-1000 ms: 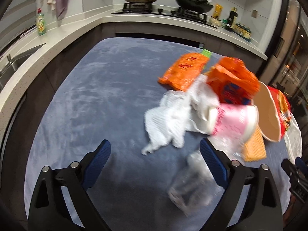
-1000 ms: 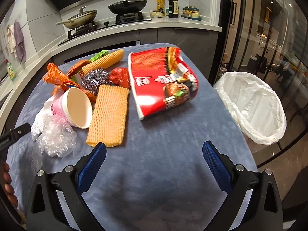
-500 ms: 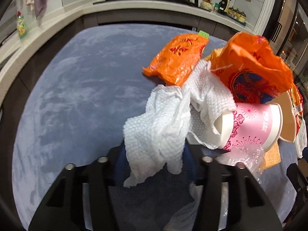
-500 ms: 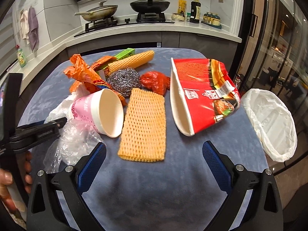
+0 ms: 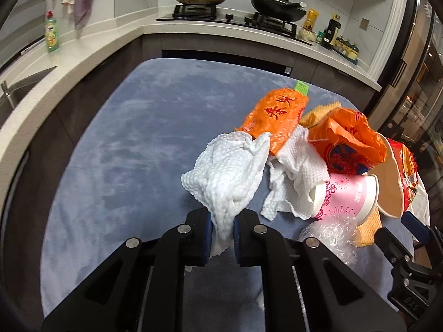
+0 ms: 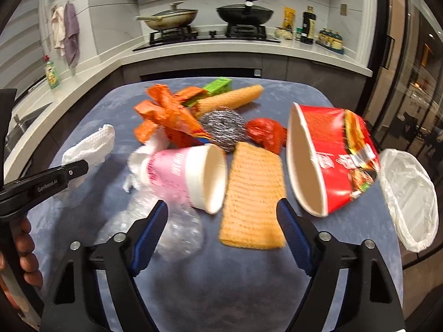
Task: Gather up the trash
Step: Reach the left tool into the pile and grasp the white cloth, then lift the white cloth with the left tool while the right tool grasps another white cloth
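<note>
Since the earlier frames, the left gripper (image 5: 223, 231) has just been closing, and its blue pads now pinch the lower end of the white paper towel (image 5: 229, 177), which a second ago lay loose on the blue-grey table cover (image 5: 124, 152). The right gripper (image 6: 223, 225) has come closer to the pink paper cup (image 6: 191, 177); its jaws have just been closing yet stand fairly wide, with nothing pressed between the pads. The cup's rim and a crumpled clear plastic wrap (image 6: 166, 227) lie just ahead of its left finger; whether that finger touches the wrap cannot be told through the blur.

Relative to the pink cup, lying on its side: a second white towel (image 5: 293, 171) is tucked at its base, orange wrappers (image 6: 166, 116) lie behind it, an orange foam net (image 6: 253, 196) lies just beside its mouth, and a steel scourer (image 6: 224, 128) sits behind that. Beyond the net lies a tipped red paper bucket (image 6: 332, 163), partly blurred. A white-lined bin (image 6: 407, 196), cut off by the frame edge, stands past the table's edge beyond the bucket. Part of a hand (image 6: 23, 251) shows at the left margin of the right wrist view.
</note>
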